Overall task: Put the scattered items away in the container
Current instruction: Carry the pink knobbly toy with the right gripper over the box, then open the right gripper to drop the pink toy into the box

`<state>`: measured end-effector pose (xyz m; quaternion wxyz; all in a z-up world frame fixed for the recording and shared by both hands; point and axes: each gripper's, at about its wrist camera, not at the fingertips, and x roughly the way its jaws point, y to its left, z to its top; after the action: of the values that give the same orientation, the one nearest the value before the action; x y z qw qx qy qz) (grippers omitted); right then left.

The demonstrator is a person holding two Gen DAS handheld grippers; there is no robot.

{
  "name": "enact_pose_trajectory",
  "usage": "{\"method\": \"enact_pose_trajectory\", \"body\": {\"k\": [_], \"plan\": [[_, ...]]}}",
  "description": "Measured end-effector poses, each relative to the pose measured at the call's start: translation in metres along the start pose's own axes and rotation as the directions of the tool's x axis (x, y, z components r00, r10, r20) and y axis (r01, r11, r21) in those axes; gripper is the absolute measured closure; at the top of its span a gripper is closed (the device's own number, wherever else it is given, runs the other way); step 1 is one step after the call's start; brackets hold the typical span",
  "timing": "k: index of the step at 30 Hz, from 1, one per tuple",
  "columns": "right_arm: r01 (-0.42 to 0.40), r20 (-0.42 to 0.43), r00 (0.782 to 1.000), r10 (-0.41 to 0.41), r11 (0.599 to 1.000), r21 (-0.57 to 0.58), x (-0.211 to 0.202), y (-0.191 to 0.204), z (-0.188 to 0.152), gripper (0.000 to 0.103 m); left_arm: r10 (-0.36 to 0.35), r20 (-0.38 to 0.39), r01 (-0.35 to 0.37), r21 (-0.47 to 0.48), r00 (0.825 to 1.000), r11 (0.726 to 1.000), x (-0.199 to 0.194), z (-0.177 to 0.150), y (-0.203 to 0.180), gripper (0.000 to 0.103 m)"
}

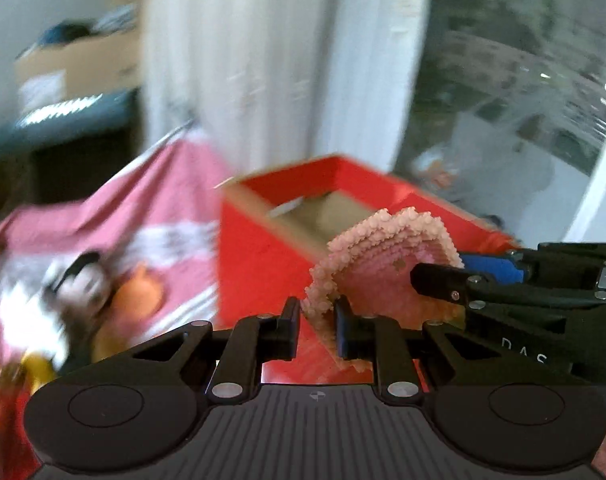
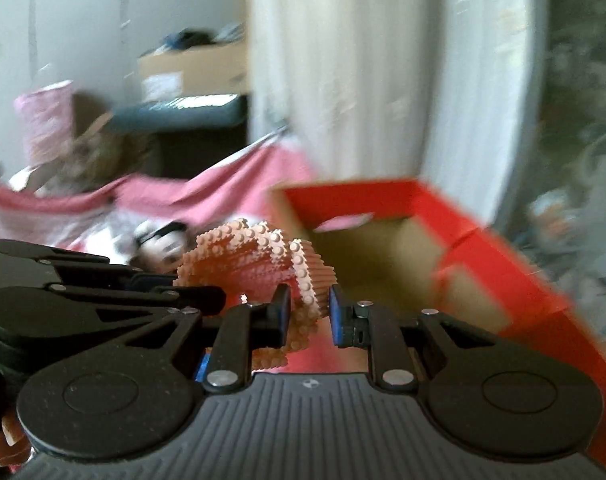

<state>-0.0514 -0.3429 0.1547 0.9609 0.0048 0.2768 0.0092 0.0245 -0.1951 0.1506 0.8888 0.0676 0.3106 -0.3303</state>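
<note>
1. My left tool (image 1: 317,322) and right tool (image 2: 309,314) each pinch an edge of the pink, nubbed, floppy rubber mat (image 1: 383,264).
2. It hangs beside the red cardboard box (image 1: 263,248).
3. Light and limp; edge grips suit it.

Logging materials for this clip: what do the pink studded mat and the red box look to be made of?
The pink studded mat looks like soft silicone or rubber, matte: it bends where each gripper pinches it, and rows of moulded nubs cover it. The red box looks like cardboard, smooth red outside with a plain brown inside and thin folded walls.
</note>
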Motion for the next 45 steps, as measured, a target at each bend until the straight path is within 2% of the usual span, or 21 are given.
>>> {"method": "enact_pose_trajectory", "body": {"k": [4,9,13,18,19,21,22,23,26,27,28,30,32,38,45], "plan": [[0.092,-0.001,0.996,-0.092,0.994,0.053,-0.007,-0.056,0.002,0.080,-0.081,-0.028,0.082,0.061,0.996,0.995,0.035,0.023,-0.053,0.087],[0.137,-0.117,0.986,-0.121,0.980,0.141,0.005,-0.118,-0.019,0.080,-0.130,-0.146,0.148,0.116,0.981,0.982,0.089,0.015,-0.105,0.088],[0.128,-0.235,0.969,-0.079,0.971,0.202,0.027,-0.147,-0.045,0.080,-0.108,-0.251,0.148,0.144,0.962,0.979,0.126,-0.002,-0.129,0.088],[0.071,-0.336,0.942,0.006,0.974,0.217,0.049,-0.157,-0.063,0.077,-0.043,-0.279,0.106,0.215,0.959,0.971,0.141,-0.012,-0.143,0.085],[0.053,-0.359,0.933,0.027,0.976,0.212,0.054,-0.156,-0.065,0.076,-0.037,-0.285,0.103,0.220,0.958,0.970,0.143,-0.012,-0.144,0.086],[0.033,-0.381,0.922,0.063,0.970,0.241,0.059,-0.161,-0.066,0.076,-0.025,-0.302,0.095,0.217,0.953,0.972,0.149,-0.011,-0.144,0.084],[0.022,-0.385,0.919,0.080,0.967,0.255,0.062,-0.164,-0.066,0.076,-0.020,-0.300,0.088,0.216,0.954,0.972,0.151,-0.011,-0.145,0.080],[0.012,-0.385,0.918,0.092,0.965,0.261,0.064,-0.166,-0.067,0.076,-0.015,-0.295,0.081,0.213,0.955,0.974,0.150,-0.011,-0.142,0.064],[0.007,-0.390,0.915,0.101,0.964,0.266,0.066,-0.170,-0.065,0.073,0.048,-0.255,0.013,0.234,0.966,0.972,0.149,-0.007,-0.142,0.048],[0.007,-0.390,0.915,0.103,0.963,0.270,0.066,-0.171,-0.065,0.069,0.066,-0.244,-0.007,0.238,0.967,0.971,0.149,-0.006,-0.141,0.046],[0.008,-0.385,0.917,0.103,0.961,0.277,0.065,-0.173,-0.065,0.060,0.079,-0.237,-0.021,0.237,0.968,0.971,0.150,-0.004,-0.139,0.043],[0.025,-0.374,0.923,0.088,0.957,0.288,0.061,-0.178,-0.066,0.046,0.078,-0.233,-0.026,0.221,0.969,0.975,0.151,-0.001,-0.135,0.039],[0.021,-0.361,0.928,0.097,0.951,0.310,0.060,-0.182,-0.066,0.044,0.078,-0.224,-0.032,0.203,0.971,0.979,0.149,0.001,-0.131,0.034],[0.025,-0.337,0.937,0.092,0.945,0.327,0.058,-0.179,-0.063,0.039,0.094,-0.190,-0.057,0.193,0.977,0.980,0.135,0.003,-0.125,0.030],[0.000,-0.215,0.974,0.071,0.948,0.317,0.041,-0.161,-0.046,0.031,0.094,-0.119,-0.077,0.147,0.988,0.986,0.101,0.010,-0.101,0.022]]}}
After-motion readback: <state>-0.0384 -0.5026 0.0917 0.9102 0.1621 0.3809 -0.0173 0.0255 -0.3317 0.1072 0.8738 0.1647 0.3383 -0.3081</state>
